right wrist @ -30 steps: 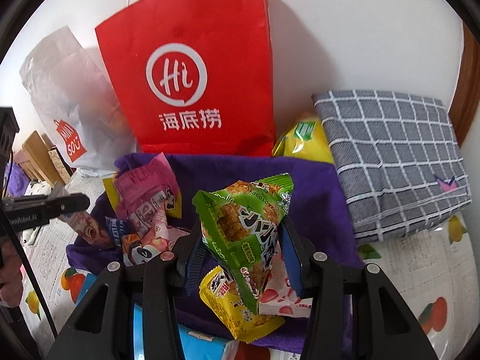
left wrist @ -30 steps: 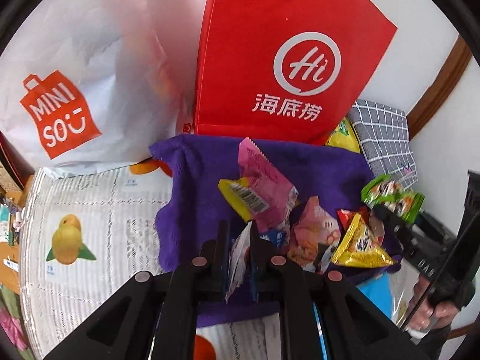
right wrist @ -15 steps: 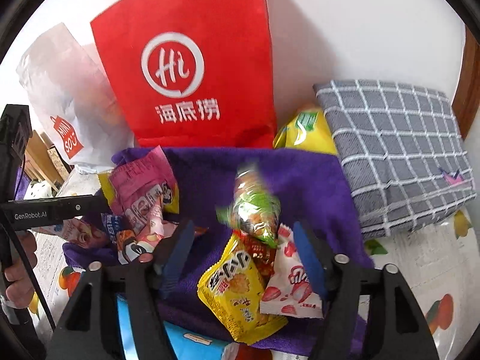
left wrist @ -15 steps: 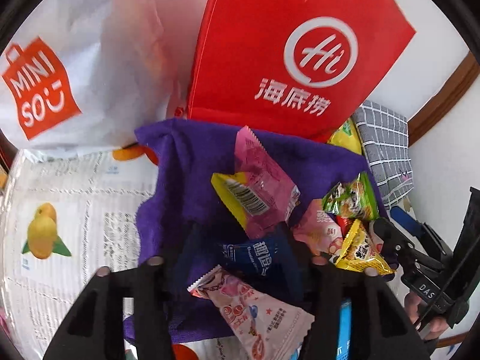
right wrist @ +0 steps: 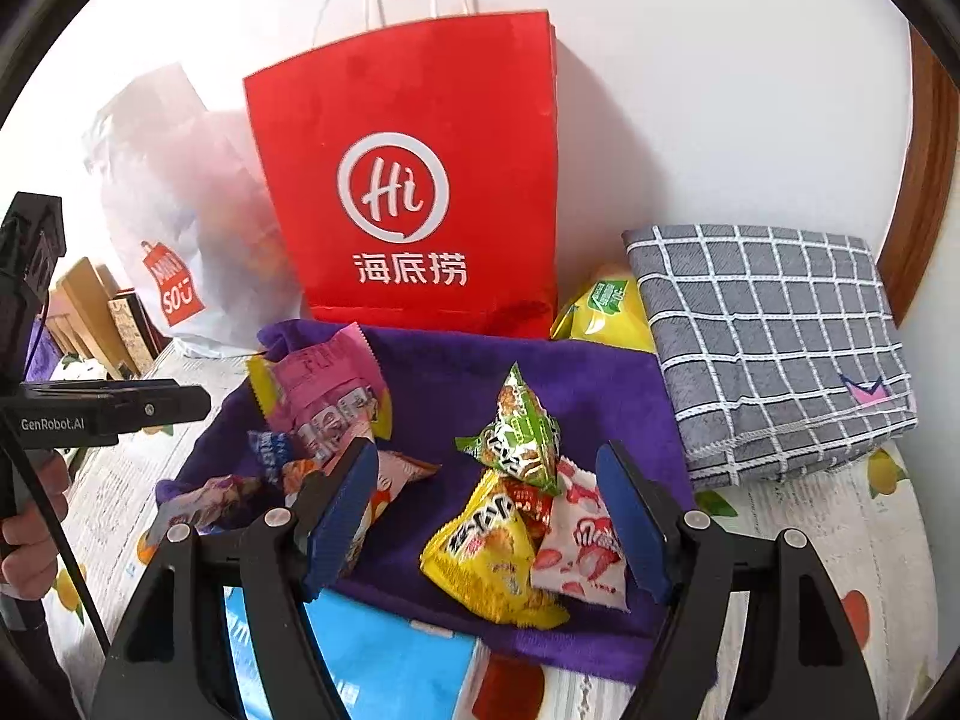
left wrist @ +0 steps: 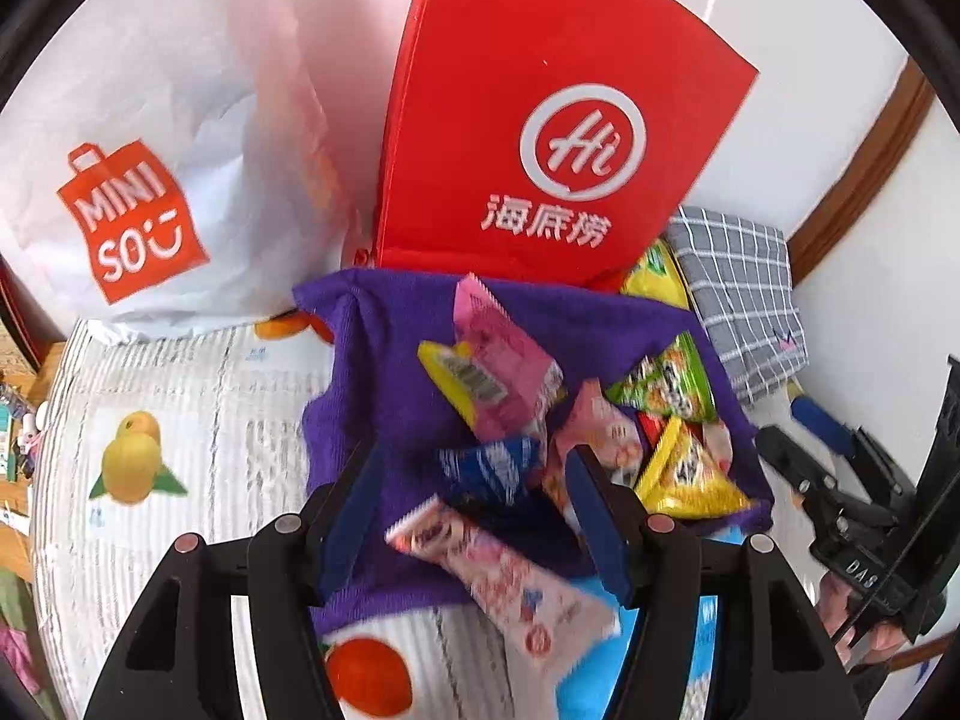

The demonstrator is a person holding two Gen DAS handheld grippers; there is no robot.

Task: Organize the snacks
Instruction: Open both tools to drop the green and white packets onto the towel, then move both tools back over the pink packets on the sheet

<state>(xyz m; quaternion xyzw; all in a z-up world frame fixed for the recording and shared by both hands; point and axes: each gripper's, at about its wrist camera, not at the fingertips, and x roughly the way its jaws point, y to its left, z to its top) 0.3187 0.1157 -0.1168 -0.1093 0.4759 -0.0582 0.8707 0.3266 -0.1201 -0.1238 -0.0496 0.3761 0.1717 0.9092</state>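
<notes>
Fruit-print tablecloth (left wrist: pixel 180 408), purple towel (right wrist: pixel 600 396) holding snacks | left gripper (left wrist: pixel 474 480) opening, pink packet (left wrist: pixel 510 582) lay released | right gripper (right wrist: pixel 486 504) wide, empty | step: depositing | next: fetch another snack.

Both tools let go: the pink-and-white wrapped snack (left wrist: pixel 510 576) and green crinkly packet (right wrist: pixel 522 438) dropped onto the purple cloth (right wrist: pixel 600 384).

A tall red paper shopping bag (right wrist: pixel 414 192) and a white plastic bag (left wrist: pixel 156 138) wall off the far edge. A folded grey checked cloth (right wrist: pixel 774 348) blocks the right. The purple towel's (right wrist: pixel 600 384) middle lies bare between two heaps of snack packets (right wrist: pixel 510 516).
</notes>
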